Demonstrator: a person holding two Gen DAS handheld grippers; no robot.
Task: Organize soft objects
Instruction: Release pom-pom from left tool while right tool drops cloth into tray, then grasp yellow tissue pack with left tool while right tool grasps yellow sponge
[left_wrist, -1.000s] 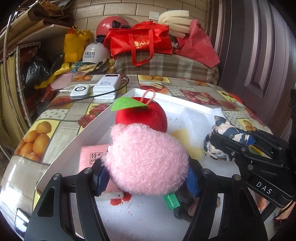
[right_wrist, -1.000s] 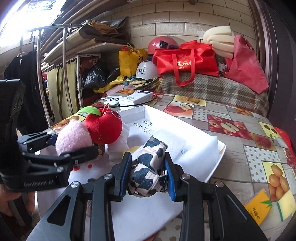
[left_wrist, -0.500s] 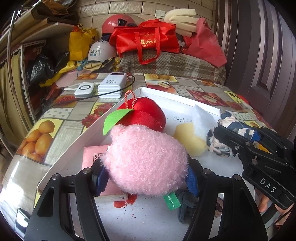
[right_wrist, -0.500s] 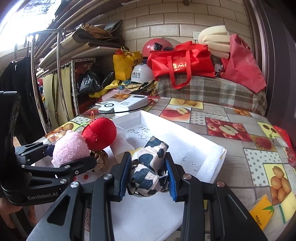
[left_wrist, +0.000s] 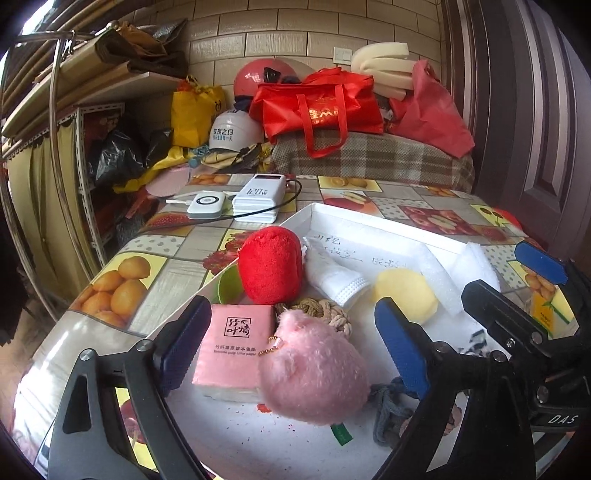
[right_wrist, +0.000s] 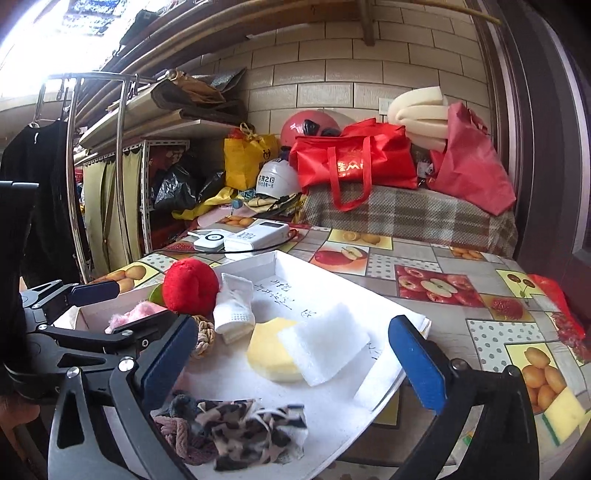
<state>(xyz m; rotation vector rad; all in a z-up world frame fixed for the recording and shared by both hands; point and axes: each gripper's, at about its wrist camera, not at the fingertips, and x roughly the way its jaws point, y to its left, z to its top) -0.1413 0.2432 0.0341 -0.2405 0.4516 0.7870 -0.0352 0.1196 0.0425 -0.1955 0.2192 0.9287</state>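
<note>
I judge release underway: left gripper (left_wrist: 291, 343) and right gripper (right_wrist: 291, 358) jaws opening, pink plush (left_wrist: 314, 376) and patterned cloth (right_wrist: 251, 424) dropped in tray (right_wrist: 321, 291); next, withdraw.

A cluttered storeroom corner: a wall of pale brick-pattern tiles (right_wrist: 369, 74) rises behind a table (right_wrist: 461, 295) covered in a fruit-print oilcloth. Beyond the table, a plaid-covered bench (right_wrist: 406, 216) is piled with a red tote bag (right_wrist: 354, 162), a red helmet (right_wrist: 306, 123), a white helmet (right_wrist: 275, 181) and folded foam pads (right_wrist: 417, 107). A metal shelving rack (right_wrist: 147, 177) with yellowish curtains stands at left, near a dark garment on a hanger (right_wrist: 40, 177). A dark panelled door (left_wrist: 535, 129) closes the right side. Daylight glares from upper left.
</note>
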